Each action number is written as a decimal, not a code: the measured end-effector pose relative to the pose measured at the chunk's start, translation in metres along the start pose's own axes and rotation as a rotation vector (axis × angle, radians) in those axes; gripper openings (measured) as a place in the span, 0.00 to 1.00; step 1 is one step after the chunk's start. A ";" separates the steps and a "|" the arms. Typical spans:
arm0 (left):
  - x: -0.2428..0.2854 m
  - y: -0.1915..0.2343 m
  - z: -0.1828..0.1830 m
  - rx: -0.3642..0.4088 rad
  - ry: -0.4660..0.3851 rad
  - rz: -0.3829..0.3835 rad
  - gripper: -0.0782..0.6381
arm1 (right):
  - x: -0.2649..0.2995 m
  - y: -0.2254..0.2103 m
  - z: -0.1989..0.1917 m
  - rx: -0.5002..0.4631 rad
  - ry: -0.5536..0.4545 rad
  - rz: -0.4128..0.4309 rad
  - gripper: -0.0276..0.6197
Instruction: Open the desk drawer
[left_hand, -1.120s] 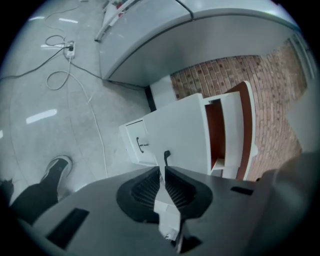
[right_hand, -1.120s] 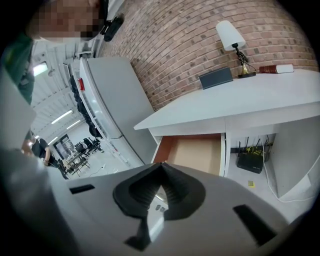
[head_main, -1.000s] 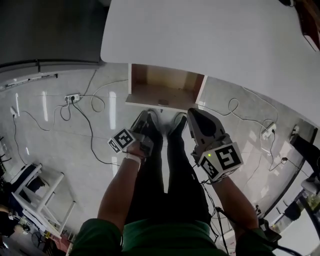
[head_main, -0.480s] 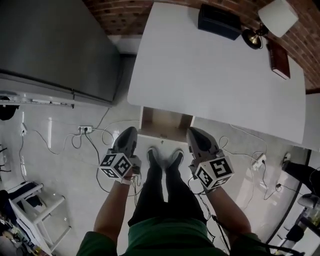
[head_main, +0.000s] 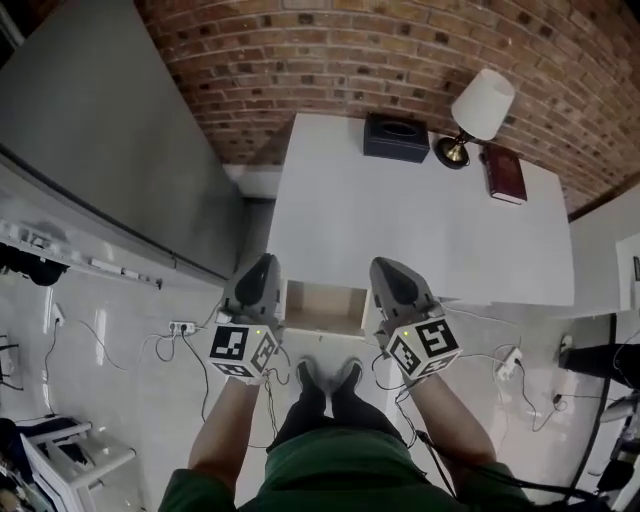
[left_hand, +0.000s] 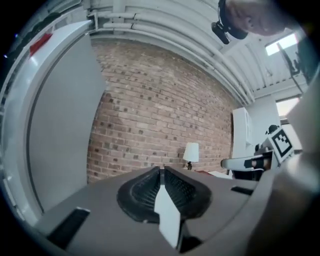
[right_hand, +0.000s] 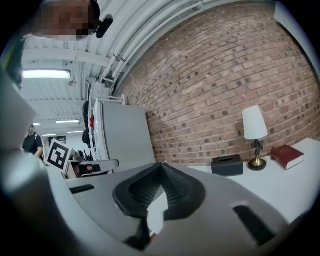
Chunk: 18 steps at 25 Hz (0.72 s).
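The drawer (head_main: 322, 308) stands pulled out at the bench's (head_main: 420, 220) six o'clock edge, so the task looks done. The left hand-held gripper (left_hand: 161, 171) and right hand-held gripper (right_hand: 161, 166) are both narrow and empty.

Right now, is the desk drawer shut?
No, the drawer stands pulled out from the desk, its wooden inside showing.

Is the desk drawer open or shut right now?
Open. In the head view the drawer sticks out past the front edge of the white desk, and its bare wooden inside shows from above.
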<state>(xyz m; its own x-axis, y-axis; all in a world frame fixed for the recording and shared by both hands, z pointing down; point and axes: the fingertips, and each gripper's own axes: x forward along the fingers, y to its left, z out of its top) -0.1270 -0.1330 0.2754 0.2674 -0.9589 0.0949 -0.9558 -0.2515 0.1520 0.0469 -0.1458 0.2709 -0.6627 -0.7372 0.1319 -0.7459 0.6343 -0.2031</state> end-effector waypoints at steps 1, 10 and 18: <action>0.002 -0.006 0.017 0.014 -0.027 -0.013 0.15 | -0.001 0.001 0.014 -0.024 -0.021 -0.005 0.04; 0.006 -0.049 0.118 0.132 -0.172 -0.127 0.15 | -0.017 -0.006 0.105 -0.141 -0.156 -0.085 0.04; 0.003 -0.066 0.173 0.195 -0.258 -0.156 0.15 | -0.026 0.020 0.177 -0.286 -0.305 -0.113 0.04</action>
<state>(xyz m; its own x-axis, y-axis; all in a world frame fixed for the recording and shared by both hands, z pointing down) -0.0839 -0.1416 0.0957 0.3960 -0.9023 -0.1703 -0.9179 -0.3938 -0.0480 0.0608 -0.1551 0.0922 -0.5579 -0.8136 -0.1638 -0.8295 0.5529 0.0792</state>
